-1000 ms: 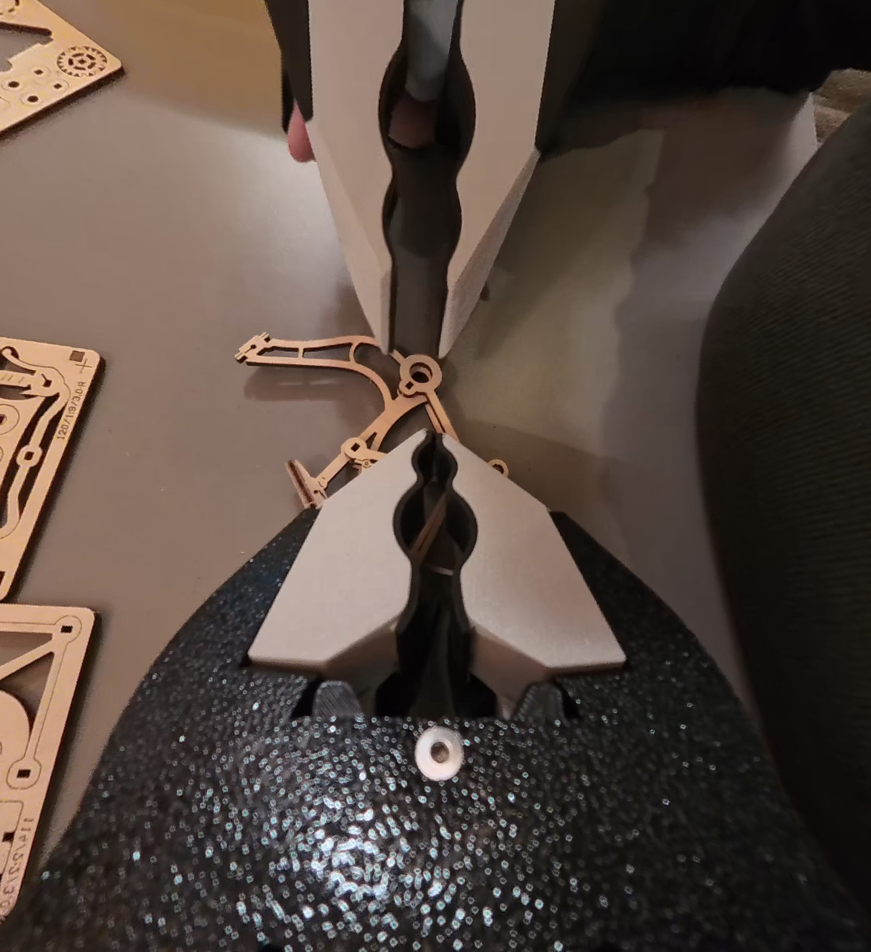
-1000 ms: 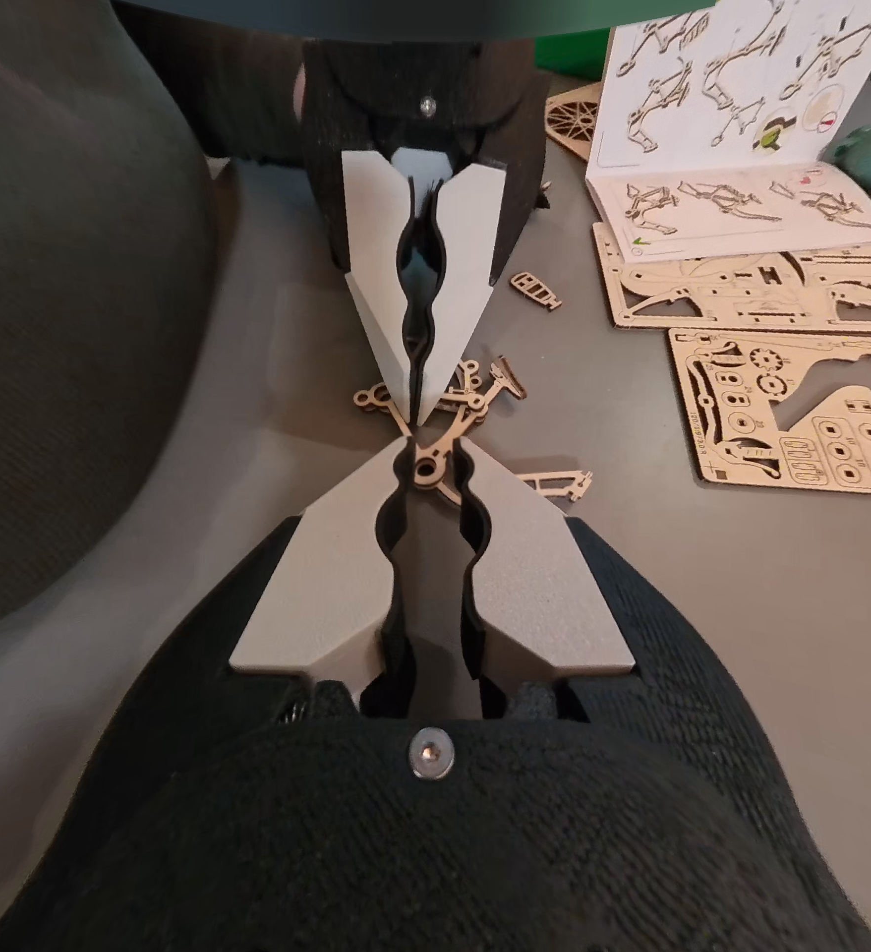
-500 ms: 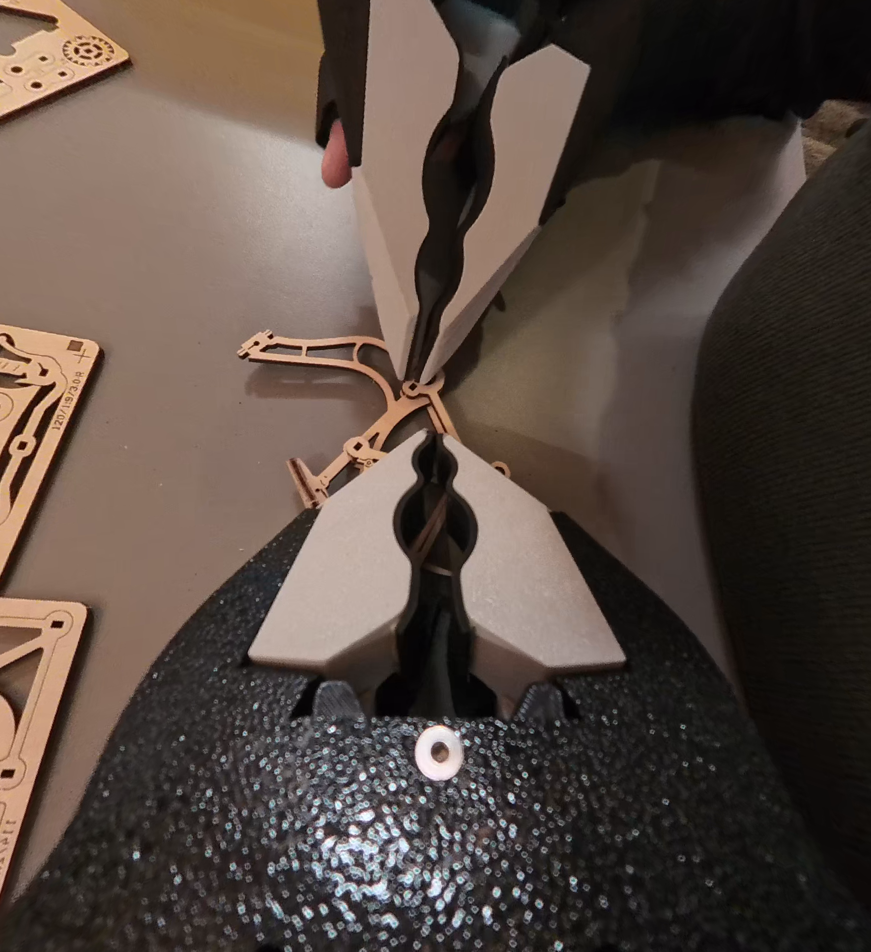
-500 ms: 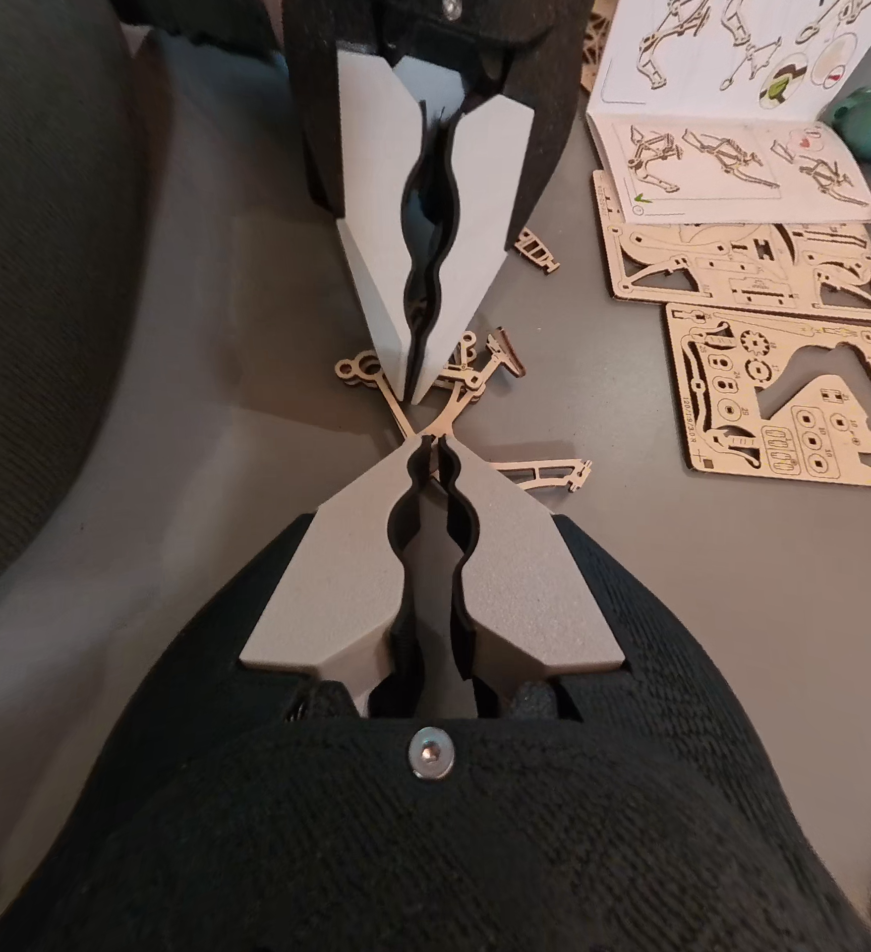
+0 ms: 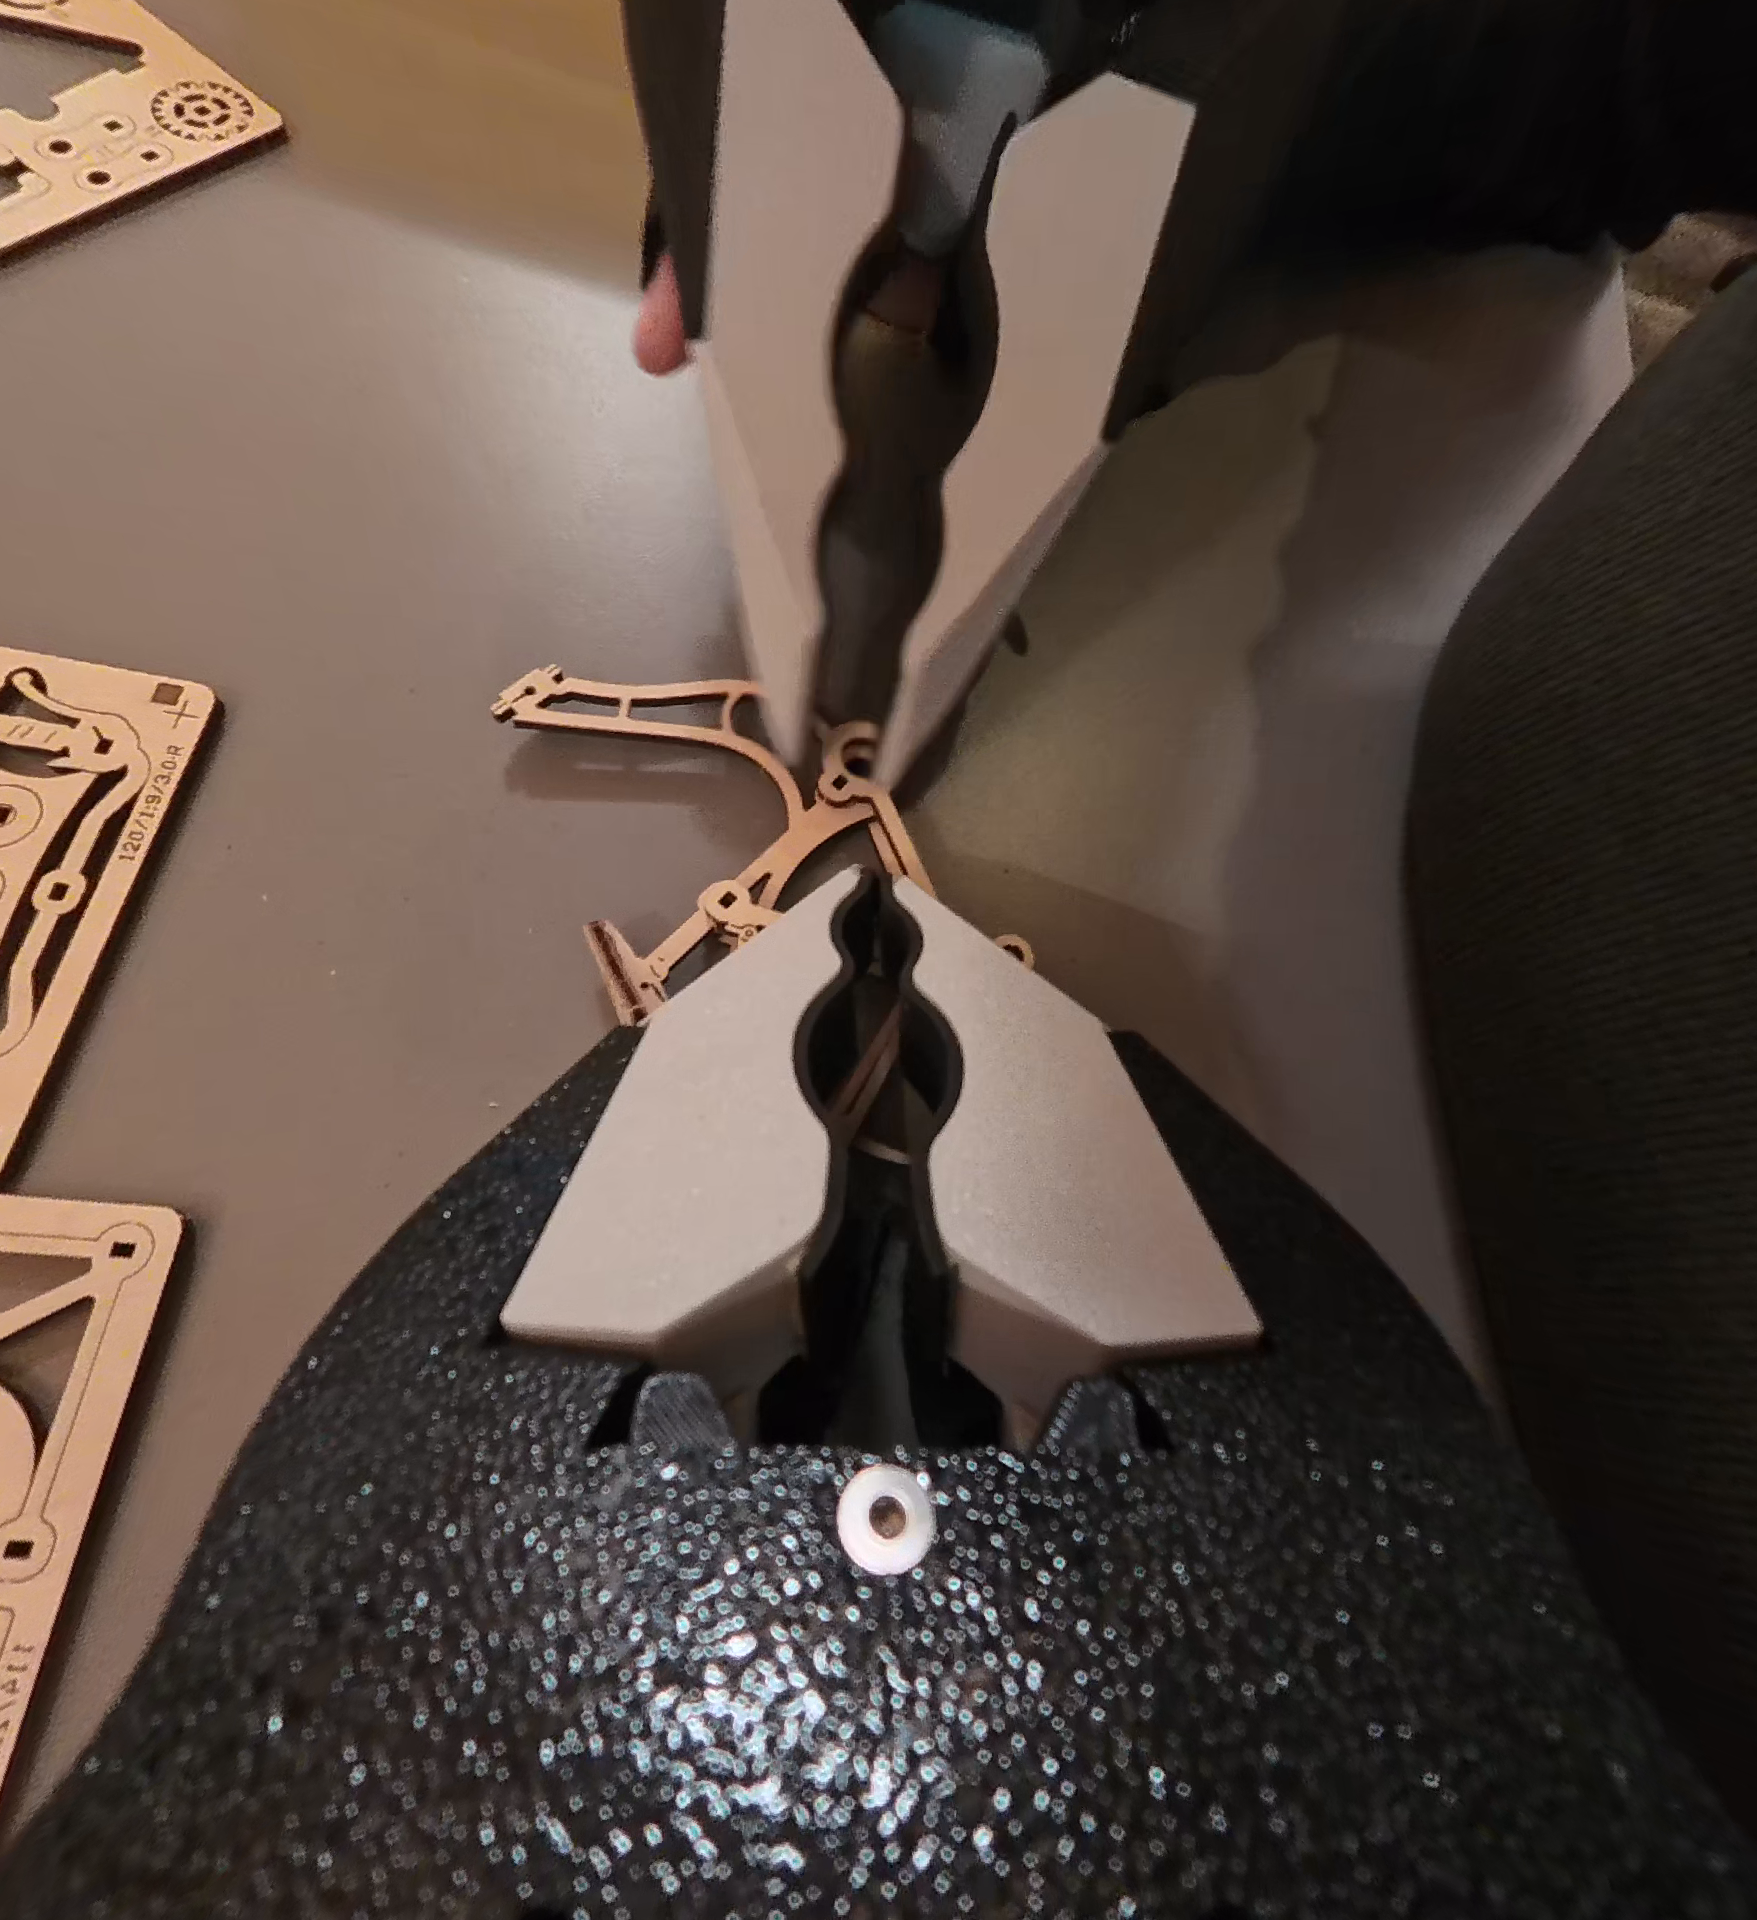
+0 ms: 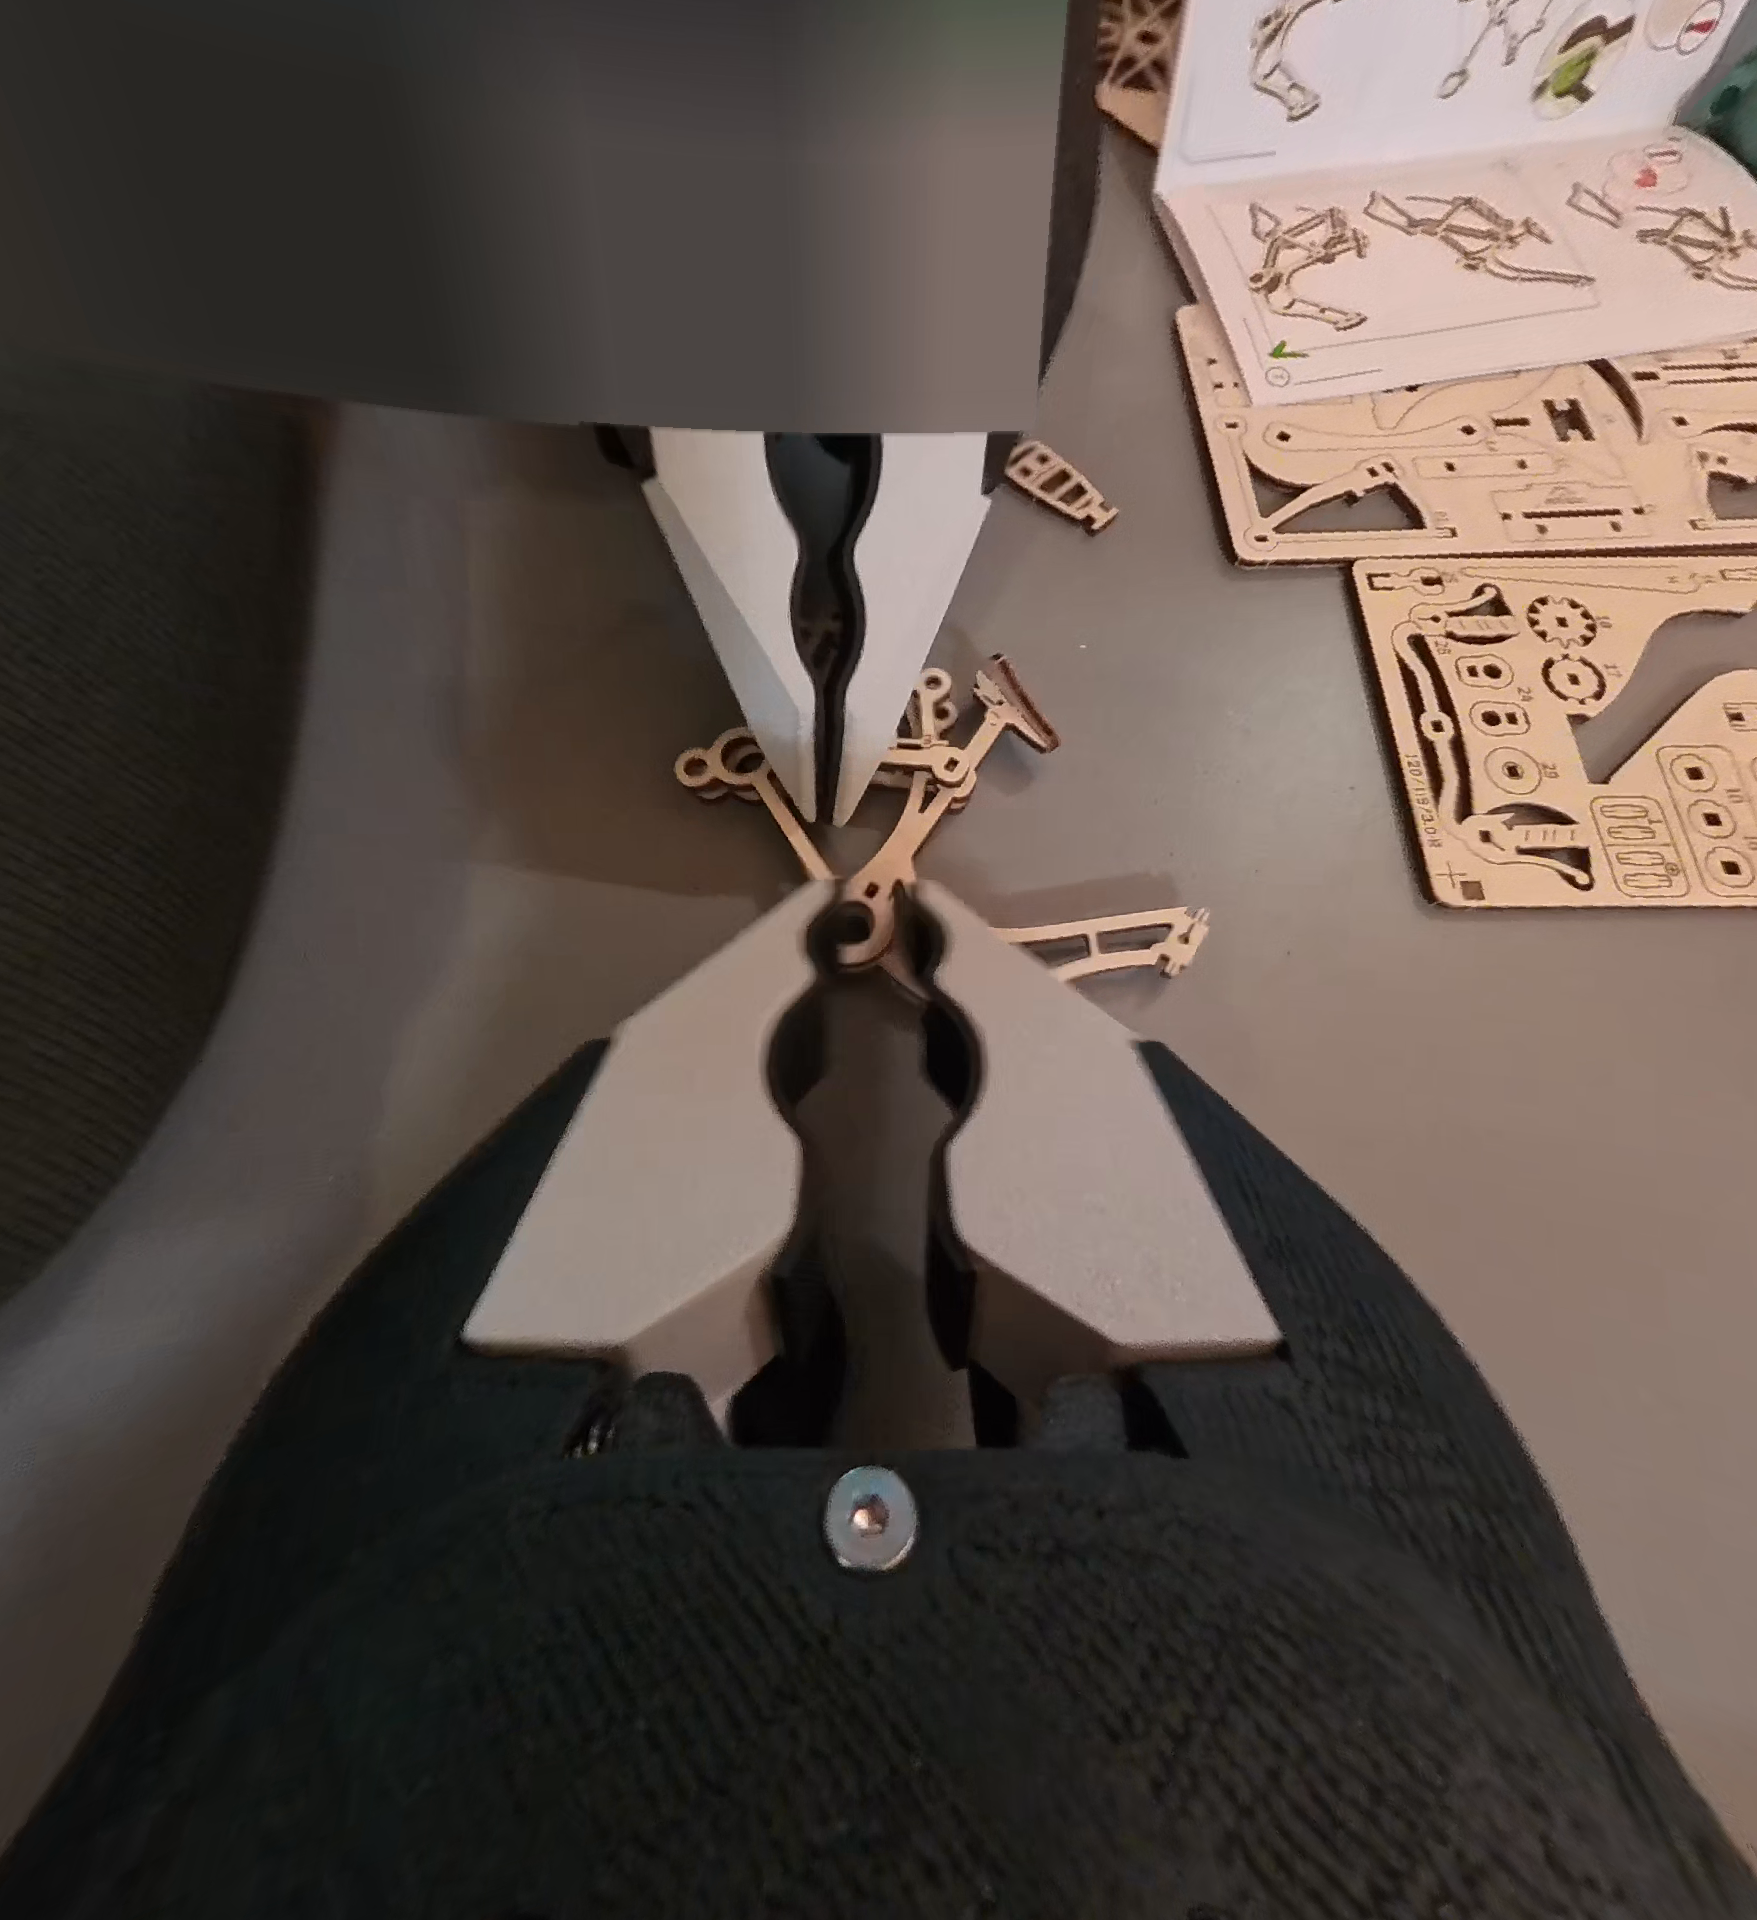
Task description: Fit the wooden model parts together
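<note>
A thin wooden model assembly (image 5: 645, 707) of curved arms lies low over the grey table. My left gripper (image 5: 879, 883) is shut on one thin strip (image 5: 869, 1060) of it, which shows between the pads. In the right wrist view the left gripper (image 6: 832, 810) comes in from the top, tips together on the part. My right gripper (image 6: 863, 904) faces it, jaws a narrow gap apart and closed around the part's ring end (image 6: 858, 930). In the left wrist view the right gripper (image 5: 848, 738) is blurred, with the ring (image 5: 853, 764) at its tips.
Laser-cut wooden sheets (image 5: 22, 883) lie left of my left gripper, and more sheets (image 6: 1580, 727) lie right of my right gripper. An open instruction booklet (image 6: 1476, 208) lies behind them. A small loose piece (image 6: 1061, 488) lies nearby. Dark upholstery (image 5: 1632, 935) borders the table. The grippers are tip to tip, or close to it. The small loose piece (image 6: 1061, 488) sits 11 cm or so from the ends of my left fingers.
The right gripper's jaws narrowed half a second ago and now stand slightly wider around the ring end. The left gripper keeps its hold and has barely moved.
</note>
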`<state>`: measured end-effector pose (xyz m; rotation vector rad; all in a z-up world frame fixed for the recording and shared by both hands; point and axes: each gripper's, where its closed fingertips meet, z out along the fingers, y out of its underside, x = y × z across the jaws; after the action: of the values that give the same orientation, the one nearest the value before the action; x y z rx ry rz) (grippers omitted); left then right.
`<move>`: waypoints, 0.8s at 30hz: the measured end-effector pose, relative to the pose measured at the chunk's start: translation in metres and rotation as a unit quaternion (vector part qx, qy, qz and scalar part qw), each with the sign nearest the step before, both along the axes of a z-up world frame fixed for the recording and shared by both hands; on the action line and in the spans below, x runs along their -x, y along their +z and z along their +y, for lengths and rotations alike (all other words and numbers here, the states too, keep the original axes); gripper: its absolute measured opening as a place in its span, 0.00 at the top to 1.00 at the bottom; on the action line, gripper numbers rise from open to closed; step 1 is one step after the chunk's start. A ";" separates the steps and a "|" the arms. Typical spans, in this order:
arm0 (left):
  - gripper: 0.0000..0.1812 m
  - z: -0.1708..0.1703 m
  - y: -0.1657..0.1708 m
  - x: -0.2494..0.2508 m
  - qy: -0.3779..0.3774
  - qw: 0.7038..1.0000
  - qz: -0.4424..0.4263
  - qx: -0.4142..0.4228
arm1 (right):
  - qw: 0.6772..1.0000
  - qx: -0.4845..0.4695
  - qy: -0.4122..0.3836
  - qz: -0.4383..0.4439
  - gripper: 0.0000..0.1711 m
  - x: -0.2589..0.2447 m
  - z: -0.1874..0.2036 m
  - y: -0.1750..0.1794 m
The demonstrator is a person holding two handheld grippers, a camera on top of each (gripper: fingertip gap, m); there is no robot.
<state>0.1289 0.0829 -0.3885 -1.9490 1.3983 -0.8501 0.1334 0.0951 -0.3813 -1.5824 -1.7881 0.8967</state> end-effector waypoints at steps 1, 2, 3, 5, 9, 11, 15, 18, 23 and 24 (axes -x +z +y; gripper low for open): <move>1.00 0.000 0.000 0.000 0.001 1.000 -0.002 0.002 | 1.000 0.020 0.000 0.004 0.88 0.000 -0.001 0.000; 1.00 0.000 0.000 0.000 0.001 1.000 -0.004 0.005 | 0.999 0.040 0.002 0.007 0.86 0.001 -0.003 0.000; 1.00 0.000 0.001 0.000 0.001 1.000 -0.005 0.007 | 0.999 0.046 0.003 0.004 0.85 0.001 -0.003 -0.002; 1.00 0.000 0.001 0.000 0.001 1.000 -0.007 0.009 | 0.999 0.032 0.007 -0.001 0.86 0.001 -0.002 -0.004; 1.00 -0.001 0.001 0.000 0.000 1.000 -0.008 0.012 | 1.000 0.021 0.012 0.001 0.91 0.001 -0.003 -0.004; 1.00 -0.001 0.001 0.001 -0.001 1.000 -0.012 0.019 | 1.000 0.013 0.013 0.002 0.91 0.001 -0.002 -0.003; 1.00 -0.002 0.003 0.002 -0.003 0.999 -0.019 0.029 | 1.000 0.010 0.014 0.008 0.91 0.002 -0.002 -0.001; 1.00 -0.001 0.005 0.003 -0.002 1.000 -0.019 0.022 | 1.000 0.010 0.012 0.017 0.91 0.003 -0.001 0.003; 1.00 -0.003 0.003 0.002 -0.002 0.999 -0.019 0.033 | 1.000 0.015 0.016 0.001 0.91 0.002 -0.001 -0.003; 1.00 -0.003 0.003 0.002 -0.002 0.999 -0.019 0.034 | 1.000 0.016 0.017 0.001 0.91 0.002 -0.001 -0.003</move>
<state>0.1269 0.0804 -0.3858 -1.9719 1.3690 -0.9433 0.1318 0.0939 -0.3843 -1.5756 -1.8119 0.9464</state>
